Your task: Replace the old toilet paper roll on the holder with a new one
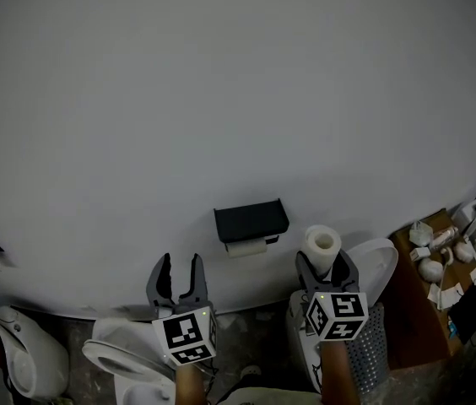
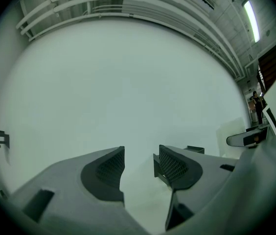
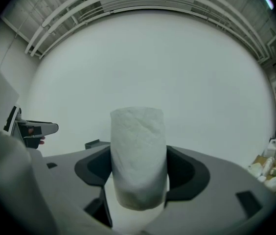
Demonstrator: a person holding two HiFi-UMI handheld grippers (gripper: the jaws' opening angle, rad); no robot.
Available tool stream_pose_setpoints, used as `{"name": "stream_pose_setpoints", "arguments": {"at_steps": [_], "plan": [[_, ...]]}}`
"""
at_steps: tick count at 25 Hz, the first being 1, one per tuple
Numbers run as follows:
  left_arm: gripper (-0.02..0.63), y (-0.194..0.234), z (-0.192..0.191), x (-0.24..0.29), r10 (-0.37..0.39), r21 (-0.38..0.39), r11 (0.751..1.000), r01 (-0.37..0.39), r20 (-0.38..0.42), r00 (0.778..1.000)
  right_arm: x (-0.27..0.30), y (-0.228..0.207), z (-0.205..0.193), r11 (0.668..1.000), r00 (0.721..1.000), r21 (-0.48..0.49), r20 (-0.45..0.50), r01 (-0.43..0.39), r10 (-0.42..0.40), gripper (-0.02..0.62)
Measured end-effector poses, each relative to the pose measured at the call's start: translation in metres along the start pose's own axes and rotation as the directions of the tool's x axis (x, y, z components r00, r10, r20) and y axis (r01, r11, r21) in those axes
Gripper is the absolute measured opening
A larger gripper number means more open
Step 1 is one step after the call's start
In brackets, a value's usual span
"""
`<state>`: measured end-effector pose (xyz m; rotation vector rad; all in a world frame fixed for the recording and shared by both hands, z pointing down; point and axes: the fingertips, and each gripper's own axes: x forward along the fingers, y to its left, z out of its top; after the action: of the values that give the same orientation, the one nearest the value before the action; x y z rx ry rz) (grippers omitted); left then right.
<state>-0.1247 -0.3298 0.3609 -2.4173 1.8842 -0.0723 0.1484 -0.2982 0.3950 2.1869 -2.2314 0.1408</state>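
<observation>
Two grippers: left gripper (image 1: 179, 267) released, empty; right gripper (image 1: 326, 270) clenched on one upright new roll (image 1: 322, 245). Ahead, between them: one black holder (image 1: 251, 219) bearing one thin old roll (image 1: 246, 247), on a plain white wall (image 1: 221, 99).

The right gripper (image 1: 326, 270) clasps an upright white roll (image 1: 322, 245) just beside the black wall holder (image 1: 251, 219).
</observation>
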Motion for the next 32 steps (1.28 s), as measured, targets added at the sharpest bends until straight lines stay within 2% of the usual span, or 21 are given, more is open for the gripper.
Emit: {"name": "stream_pose_setpoints", "arguments": {"at_steps": [12,23,29,32], "plan": [[0.202,0.002,-0.003,0.038,0.003,0.0,1.0,-0.003,-0.02,1.0,0.039,-0.009,0.005,1.0,1.0,0.002,-0.012,-0.006,0.006,0.308],[0.202,-0.009,-0.003,0.048,0.02,0.035,0.999,-0.019,-0.031,0.999,0.051,-0.024,0.011,1.0,1.0,-0.013,-0.019,-0.025,0.025,0.308],[0.202,-0.015,-0.011,0.051,0.002,0.102,0.995,0.006,-0.081,0.997,0.049,-0.031,0.001,1.0,0.999,-0.01,-0.041,-0.019,0.019,0.308],[0.204,-0.016,-0.015,0.053,0.008,0.192,0.981,0.012,-0.105,0.994,0.048,-0.036,-0.001,1.0,0.999,-0.009,-0.045,-0.006,0.005,0.308]]}}
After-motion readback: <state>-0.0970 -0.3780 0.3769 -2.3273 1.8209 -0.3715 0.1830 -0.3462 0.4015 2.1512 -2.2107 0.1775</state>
